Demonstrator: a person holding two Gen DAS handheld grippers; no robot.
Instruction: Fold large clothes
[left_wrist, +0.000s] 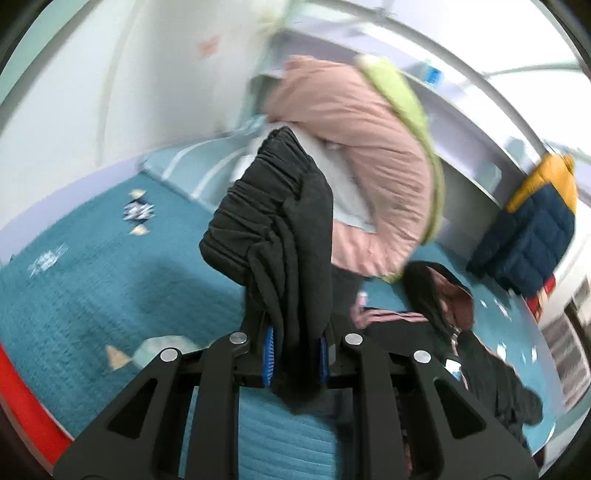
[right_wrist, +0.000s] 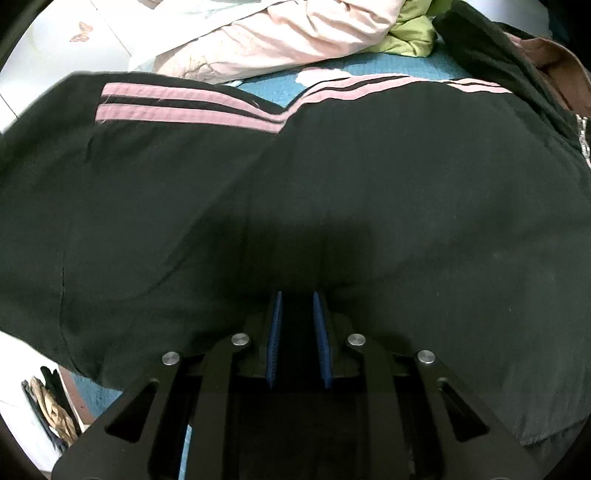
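Left gripper (left_wrist: 295, 356) clamped on black jacket's (left_wrist: 280, 221) bunched cuff; right gripper (right_wrist: 299, 339) pinched its flat body (right_wrist: 295, 184) ahead.

Black claw (left_wrist: 295, 354), blue pads (right_wrist: 274, 339), silver screws (left_wrist: 238, 338)

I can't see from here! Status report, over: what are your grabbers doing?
Left gripper shut on black jacket cuff, lifted. Right gripper shut on its body. Pink coat piled behind on teal bed.

One black jacket (right_wrist: 295, 184), one pink coat (left_wrist: 354, 147), one navy-yellow puffer (left_wrist: 532, 229).
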